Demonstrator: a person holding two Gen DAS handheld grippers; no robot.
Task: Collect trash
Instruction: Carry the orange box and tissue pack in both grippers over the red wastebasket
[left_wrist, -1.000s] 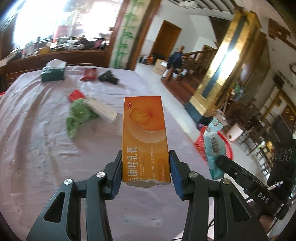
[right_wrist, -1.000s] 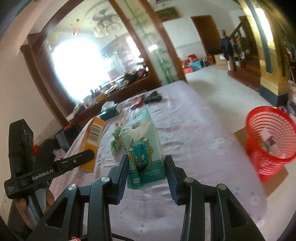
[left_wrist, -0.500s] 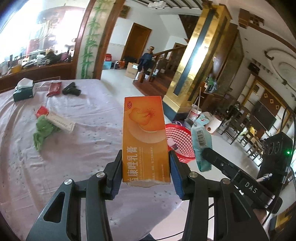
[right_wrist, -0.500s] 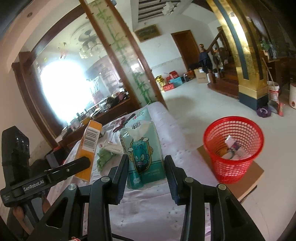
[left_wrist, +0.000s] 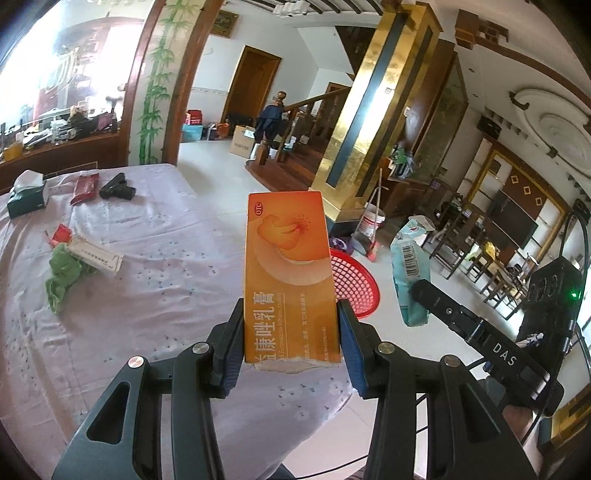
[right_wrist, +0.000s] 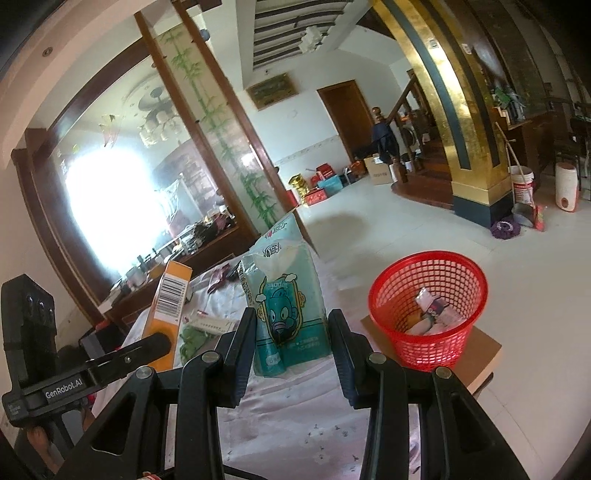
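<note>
My left gripper (left_wrist: 291, 332) is shut on an orange medicine box (left_wrist: 290, 280), held upright above the table's right edge. My right gripper (right_wrist: 291, 332) is shut on a teal tissue pack (right_wrist: 286, 299), which also shows in the left wrist view (left_wrist: 410, 273). The orange box shows at the left of the right wrist view (right_wrist: 168, 306). A red mesh basket (right_wrist: 428, 306) with several bits of trash stands on cardboard on the floor, to the right of the table; its rim shows behind the box (left_wrist: 354, 280).
On the lilac tablecloth (left_wrist: 147, 295) lie a green rag (left_wrist: 64, 273), a white box (left_wrist: 96, 254), a red wrapper (left_wrist: 61, 234), a dark red packet (left_wrist: 85, 188), a black object (left_wrist: 118, 188) and a green tissue box (left_wrist: 26, 194). A gold pillar (left_wrist: 373, 110) stands beyond.
Both grippers have swung right with their loads. The red basket has come closer and lower in both views; the table litter has shifted left.
</note>
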